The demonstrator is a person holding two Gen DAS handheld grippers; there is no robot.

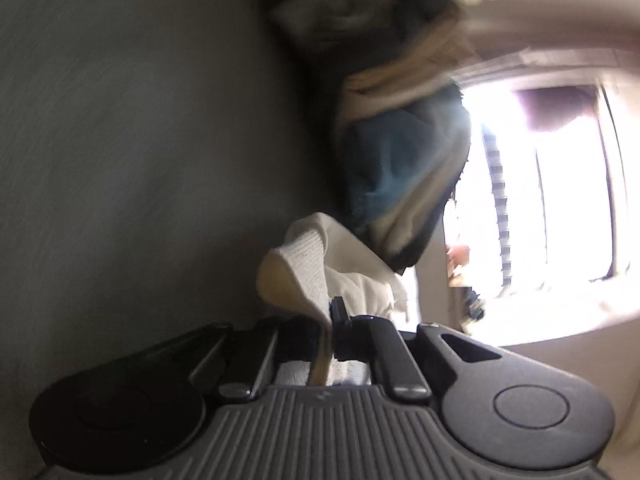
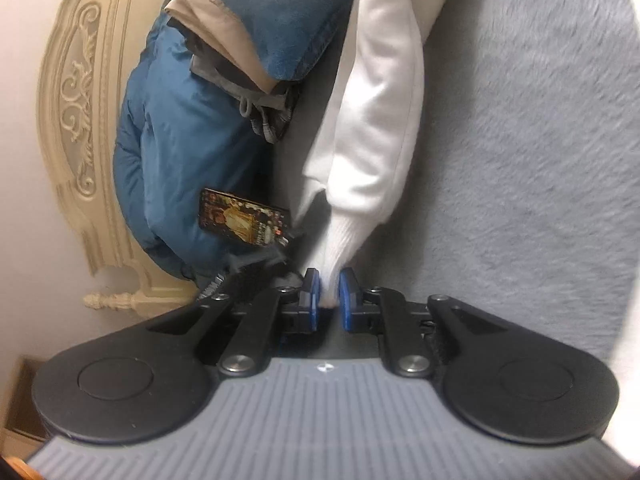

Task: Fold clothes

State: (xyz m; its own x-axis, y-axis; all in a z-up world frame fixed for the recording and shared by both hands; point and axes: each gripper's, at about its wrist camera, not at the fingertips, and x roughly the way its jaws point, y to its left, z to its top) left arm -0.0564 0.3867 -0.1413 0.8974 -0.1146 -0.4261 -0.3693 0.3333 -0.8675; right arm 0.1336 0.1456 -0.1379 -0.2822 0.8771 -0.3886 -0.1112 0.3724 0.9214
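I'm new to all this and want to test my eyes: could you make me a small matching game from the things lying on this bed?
Things:
1. white sleeve cuff
2. phone
3. blue puffy jacket
4. folded clothes stack

Places or states:
A. lies against the carved headboard
B. resting on the jacket
C. pinched in the right hand-held gripper
D. screen lit, beside the jacket

Pairs: 1-C, 2-D, 3-A, 4-B

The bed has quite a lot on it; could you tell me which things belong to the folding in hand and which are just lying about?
In hand:
white sweatshirt, ribbed cuff pinched by right gripper
left gripper, shut on another white ribbed edge

Lying about:
blue jacket
stacked clothes
phone
carved headboard
grey blanket
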